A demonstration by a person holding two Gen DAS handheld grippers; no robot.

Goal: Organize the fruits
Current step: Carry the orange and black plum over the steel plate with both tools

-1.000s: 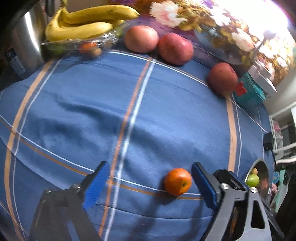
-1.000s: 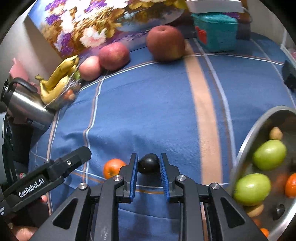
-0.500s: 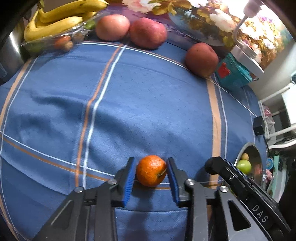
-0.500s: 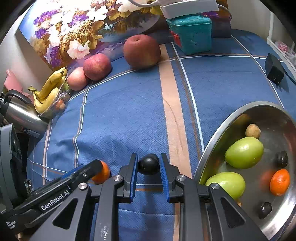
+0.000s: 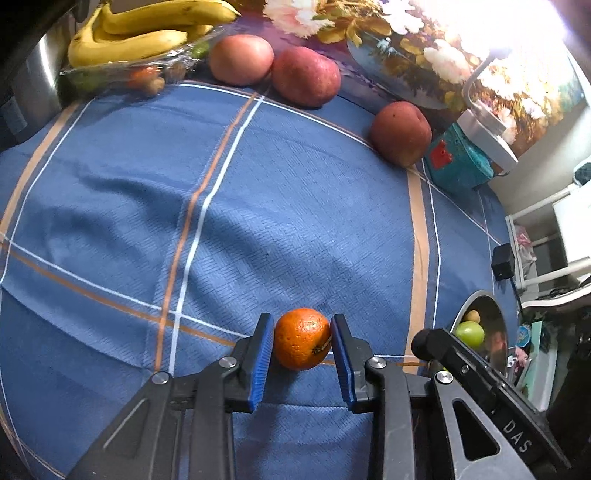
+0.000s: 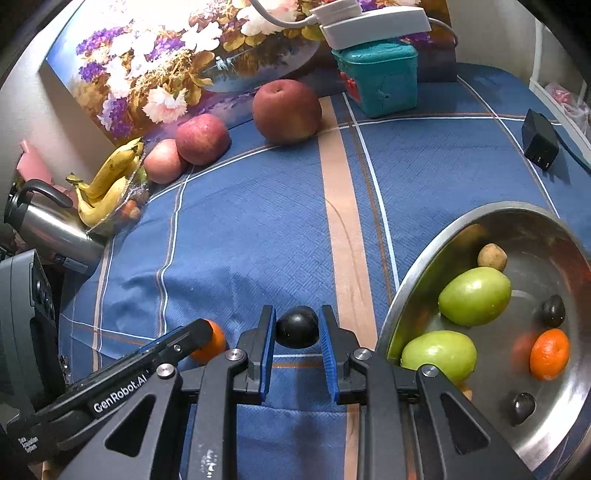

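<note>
Left gripper [image 5: 302, 345] has its blue pads on both sides of a small round orange tangerine [image 5: 302, 339], jaws closing on it; the fruit sits on the cloth near the front edge. Right gripper [image 6: 297, 334] pinches a small dark round plum [image 6: 297, 326], pads tight on both sides, just left of a shiny round steel basin [image 6: 413, 266].

The basin holds two green apples [image 6: 474, 295], a second orange tangerine [image 6: 549, 354], two dark plums [image 6: 552, 311] and a small brown fruit [image 6: 492, 257]. The left gripper's black body lies just left of the right one, partly hiding the held tangerine in the right wrist view.

Along the back edge: three big red apples [image 6: 286, 110], a yellow banana bunch [image 6: 105, 184] on a clear plastic tray of small fruits [image 5: 122, 75], a steel kettle with black handle [image 6: 44, 221] at far left. A teal plastic box [image 6: 376, 74] carries a white power strip [image 6: 373, 22]; a black charger block [image 6: 540, 140] lies at right.

The surface is a blue cloth with tan and white stripes [image 6: 258, 229], slightly wrinkled. A floral painting [image 6: 177, 55] leans against the wall behind. White shelving [image 5: 561, 236] stands at the room's right.
</note>
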